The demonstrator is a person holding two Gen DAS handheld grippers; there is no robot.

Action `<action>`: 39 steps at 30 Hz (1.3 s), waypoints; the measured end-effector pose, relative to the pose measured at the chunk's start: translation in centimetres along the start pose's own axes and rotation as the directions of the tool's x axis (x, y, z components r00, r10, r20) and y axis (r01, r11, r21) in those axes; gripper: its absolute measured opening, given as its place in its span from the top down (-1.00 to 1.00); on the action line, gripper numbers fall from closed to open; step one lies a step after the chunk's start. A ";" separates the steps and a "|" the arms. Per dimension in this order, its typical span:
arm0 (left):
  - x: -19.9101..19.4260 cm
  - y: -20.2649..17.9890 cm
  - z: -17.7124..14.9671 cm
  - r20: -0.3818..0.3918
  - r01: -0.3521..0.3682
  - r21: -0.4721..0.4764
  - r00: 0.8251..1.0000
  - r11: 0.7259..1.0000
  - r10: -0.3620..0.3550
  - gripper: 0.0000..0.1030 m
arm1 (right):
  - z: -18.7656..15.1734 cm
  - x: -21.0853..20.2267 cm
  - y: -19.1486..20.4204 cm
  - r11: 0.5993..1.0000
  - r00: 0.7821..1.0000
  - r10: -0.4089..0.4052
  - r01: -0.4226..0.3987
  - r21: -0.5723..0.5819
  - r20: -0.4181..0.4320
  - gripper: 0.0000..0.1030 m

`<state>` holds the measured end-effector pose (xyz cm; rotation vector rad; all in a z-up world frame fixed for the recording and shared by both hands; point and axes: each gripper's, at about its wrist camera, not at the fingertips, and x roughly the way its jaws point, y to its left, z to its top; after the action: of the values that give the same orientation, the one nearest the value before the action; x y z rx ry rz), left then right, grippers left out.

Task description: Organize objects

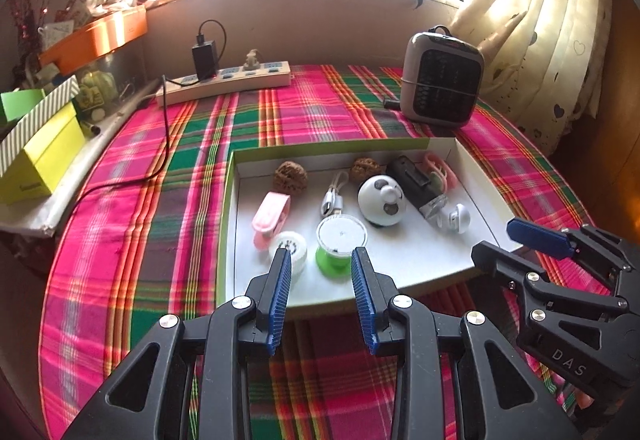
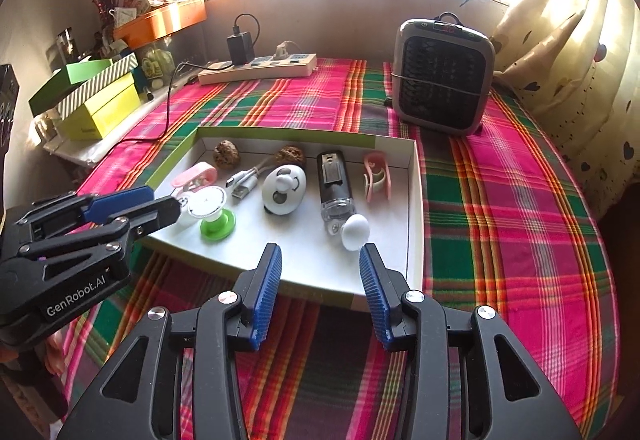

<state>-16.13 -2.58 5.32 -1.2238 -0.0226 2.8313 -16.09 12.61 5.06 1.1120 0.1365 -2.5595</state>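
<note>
A shallow white box with green sides lies on the plaid cloth. In it are two walnuts, a pink clip, a white round case, a green-and-white spool, a white USB cable, a panda-face fan, a black flashlight, a white earbud piece and a pink-white clip. My left gripper is open and empty over the box's near edge by the spool. My right gripper is open and empty at the near edge by the earbud piece.
A grey space heater stands behind the box on the right. A power strip with a black charger lies at the back, its cable running left. Yellow and green boxes sit on a side ledge. A curtain hangs on the right.
</note>
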 end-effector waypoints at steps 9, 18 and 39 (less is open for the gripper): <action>-0.9 0.2 -2.4 -0.009 -0.027 -0.004 1.000 1.000 0.027 0.43 | -1.4 -0.5 0.8 1.000 1.000 0.004 -0.004 -0.007 0.002 0.03; -1.5 0.8 -3.8 -0.015 -0.052 -0.029 0.999 0.998 0.052 0.43 | -2.5 -0.8 1.3 1.000 1.000 0.003 -0.003 -0.001 -0.004 0.03; -0.3 1.6 -6.9 -0.067 -0.128 -0.049 0.990 0.991 0.125 0.41 | -5.4 0.5 0.5 0.999 0.996 -0.024 0.026 0.023 -0.085 -0.09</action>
<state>-10.95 -4.30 0.77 -1.3739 -0.0181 2.9140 -12.49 13.20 1.05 1.2358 0.1418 -2.5428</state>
